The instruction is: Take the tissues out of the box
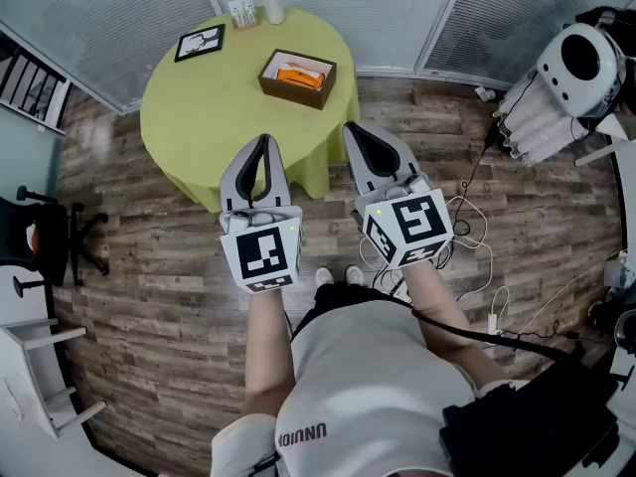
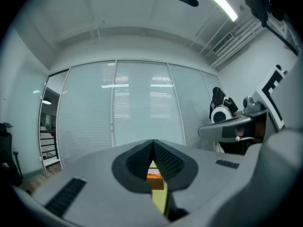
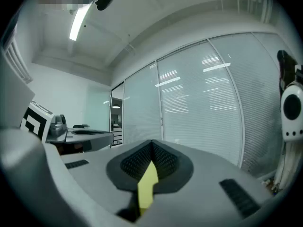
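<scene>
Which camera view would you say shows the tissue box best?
The head view: the whole open box sits on the green table. The left gripper view shows only a sliver; the right gripper view, none.

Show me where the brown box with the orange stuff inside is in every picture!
Head view: the brown box sits on the round green table, near the top middle.
Left gripper view: low in the middle, a sliver of it peeks through the slit between the jaws.
Right gripper view: not in it.
Shared landmark: the green table, which also shows through the slit in the left gripper view and the right gripper view.
</scene>
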